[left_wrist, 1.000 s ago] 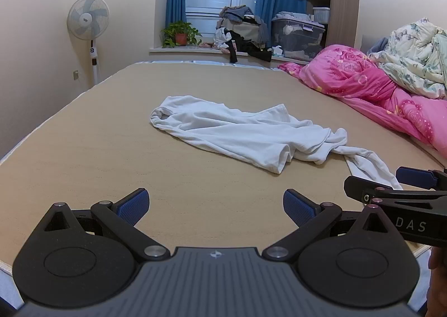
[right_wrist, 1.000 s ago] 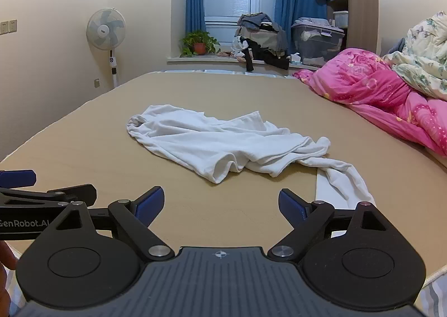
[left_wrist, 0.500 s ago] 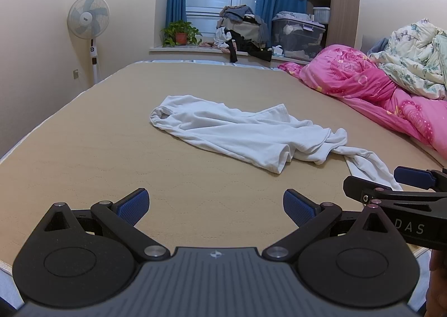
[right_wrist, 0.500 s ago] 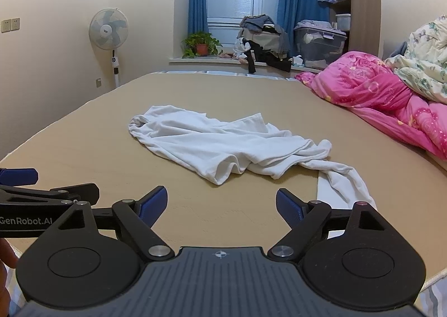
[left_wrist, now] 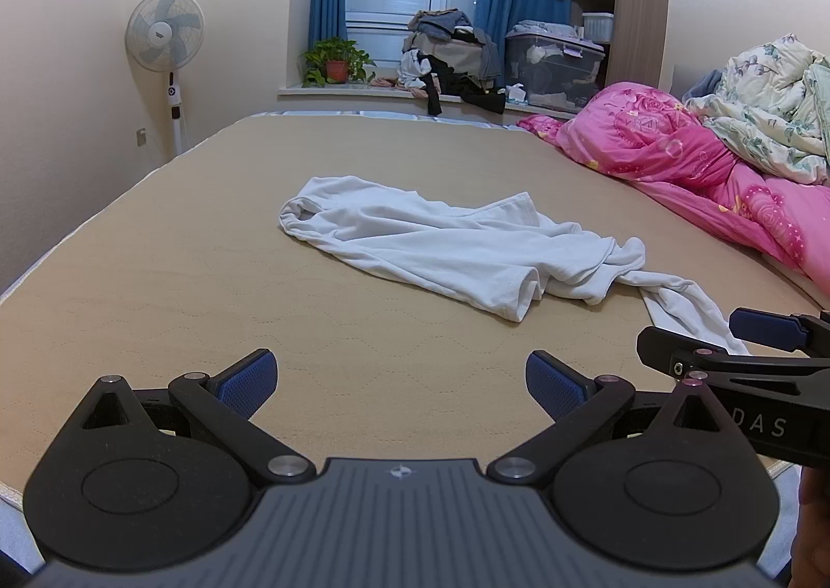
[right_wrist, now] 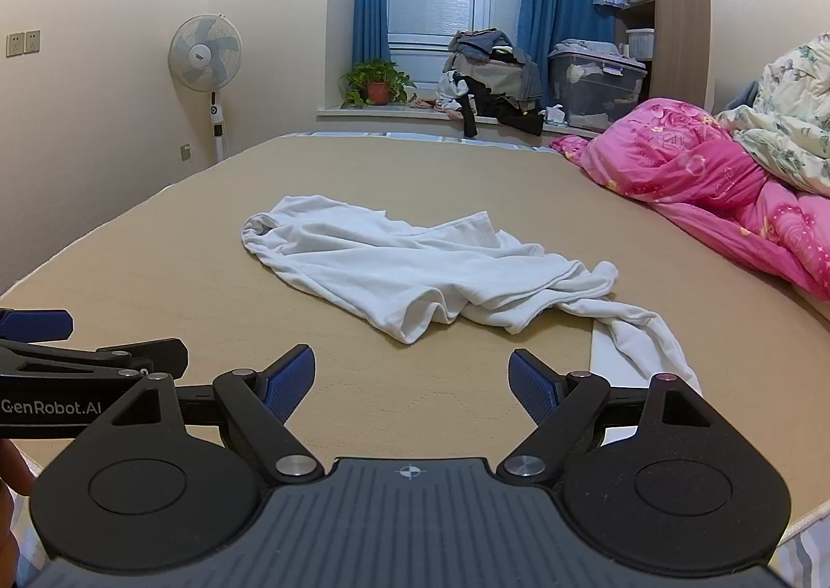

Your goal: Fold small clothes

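Note:
A crumpled white garment [left_wrist: 456, 251] lies in the middle of the tan bed [left_wrist: 207, 287], with one twisted end trailing toward the near right corner. It also shows in the right wrist view [right_wrist: 425, 271]. My left gripper [left_wrist: 399, 378] is open and empty, hovering over the near edge of the bed, short of the garment. My right gripper [right_wrist: 412, 380] is open and empty, beside the left one and just short of the garment's near fold. Each gripper shows at the edge of the other's view.
A pink quilt [left_wrist: 700, 168] and a floral duvet [left_wrist: 768, 116] are heaped along the bed's right side. A standing fan [left_wrist: 166, 38] is by the left wall. The windowsill holds a potted plant [left_wrist: 334, 64], piled clothes [left_wrist: 446, 54] and a storage box [left_wrist: 555, 64].
The right gripper has edged slightly forward and its view has turned a little to the right. The left gripper and the garment have not moved.

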